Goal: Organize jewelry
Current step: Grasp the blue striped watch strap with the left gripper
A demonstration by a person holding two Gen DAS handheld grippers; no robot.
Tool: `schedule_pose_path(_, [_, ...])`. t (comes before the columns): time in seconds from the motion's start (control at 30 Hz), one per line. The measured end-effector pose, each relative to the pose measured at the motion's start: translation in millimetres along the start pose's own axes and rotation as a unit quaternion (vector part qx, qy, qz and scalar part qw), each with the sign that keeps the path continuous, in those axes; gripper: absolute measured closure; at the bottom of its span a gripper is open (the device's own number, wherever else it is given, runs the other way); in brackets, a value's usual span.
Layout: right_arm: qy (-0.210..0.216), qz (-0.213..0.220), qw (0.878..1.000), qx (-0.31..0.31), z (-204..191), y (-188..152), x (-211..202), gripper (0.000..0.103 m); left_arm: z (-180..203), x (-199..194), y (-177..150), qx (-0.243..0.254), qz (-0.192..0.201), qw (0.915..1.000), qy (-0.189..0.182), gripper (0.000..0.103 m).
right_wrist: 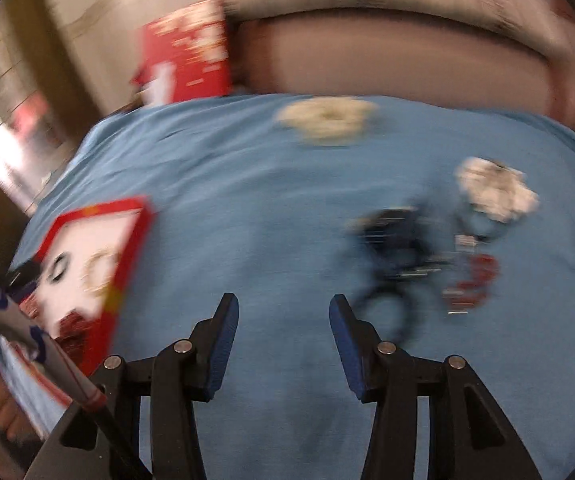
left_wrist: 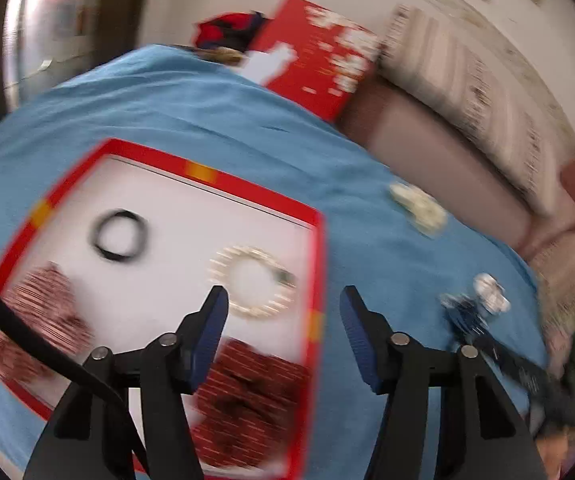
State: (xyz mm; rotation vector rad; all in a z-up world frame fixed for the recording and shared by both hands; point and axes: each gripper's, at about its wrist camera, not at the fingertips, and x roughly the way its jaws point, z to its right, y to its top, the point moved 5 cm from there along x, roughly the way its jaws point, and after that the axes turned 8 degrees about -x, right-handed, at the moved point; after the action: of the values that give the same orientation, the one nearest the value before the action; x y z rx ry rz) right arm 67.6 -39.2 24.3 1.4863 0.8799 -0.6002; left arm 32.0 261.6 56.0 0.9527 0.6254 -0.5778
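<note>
Both views are smeared by motion, so small detail is uncertain. The left gripper is released, its blue-padded jaws spread wide with nothing between them, hanging over the right edge of a red-rimmed white tray that lies on a blue cloth. Inside the tray, a black ring-shaped bracelet sits toward ten o'clock, a pale beaded bracelet lies near the middle just ahead of the left jaw, and dark red beaded pieces rest at six and at eight o'clock.

The right gripper is likewise released and empty, poised over bare cloth. At its two o'clock lies a tangle of dark blue beads, with a small red piece just beside it and a white cluster beyond. A cream beaded bracelet lies at twelve o'clock, near the cloth's far edge. A red box stands behind the cloth at eleven o'clock.
</note>
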Motion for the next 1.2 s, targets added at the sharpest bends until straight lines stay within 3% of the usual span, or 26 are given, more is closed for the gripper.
schedule_pose_path(0.13, [-0.043,-0.011,0.998,0.037,57,14,16,0.042,31,8,-20,0.04,-0.013,0.999,-0.014,0.045])
schedule_pose_path(0.3, [-0.041,-0.037,0.998,0.022,64,23,49,0.044,46,23,-33,0.065,-0.033,0.9973,-0.009,0.045])
schedule_pose_path(0.33, [-0.039,-0.047,0.998,0.021,63,22,55,0.072,46,25,-33,0.064,-0.035,0.9973,-0.008,0.045])
schedule_pose_path(0.37, [-0.016,-0.067,0.997,0.027,59,21,63,0.094,47,26,-33,0.063,-0.035,0.9974,-0.006,0.045])
schedule_pose_path(0.4, [0.0,-0.071,0.997,0.034,54,17,63,0.094,46,27,-33,0.062,-0.035,0.9974,-0.005,0.045])
schedule_pose_path(0.47, [0.078,-0.064,0.994,0.041,33,12,51,0.094,46,29,-32,0.06,-0.033,0.9977,-0.001,0.045])
schedule_pose_path(0.57, [0.202,-0.066,0.977,0.036,-7,-1,24,0.094,42,30,-30,0.055,-0.034,0.9979,0.001,0.045])
schedule_pose_path(0.63, [0.232,-0.068,0.97,0.007,-26,-12,9,0.094,40,30,-29,0.05,-0.033,0.9982,0.002,0.045])
schedule_pose_path(0.7, [0.232,-0.073,0.97,-0.008,-33,-23,2,0.094,38,30,-28,0.046,-0.032,0.9984,0.003,0.045])
schedule_pose_path(0.93, [0.144,-0.083,0.986,0.003,-1,-55,3,0.094,44,29,-35,0.06,-0.039,0.9974,-0.002,0.045])
schedule_pose_path(1.0, [0.141,-0.079,0.987,0.019,10,-58,-2,0.089,47,31,-39,0.07,-0.044,0.9966,-0.002,0.045])
schedule_pose_path(1.07, [0.13,-0.067,0.989,0.028,19,-59,-8,0.063,48,32,-40,0.074,-0.047,0.9962,-0.001,0.045])
schedule_pose_path(1.13, [0.116,-0.052,0.991,0.029,25,-54,-10,0.049,48,34,-40,0.073,-0.049,0.9961,-0.001,0.045])
schedule_pose_path(1.2, [0.111,-0.047,0.992,0.026,22,-50,-7,0.049,48,36,-42,0.072,-0.054,0.9959,-0.003,0.045])
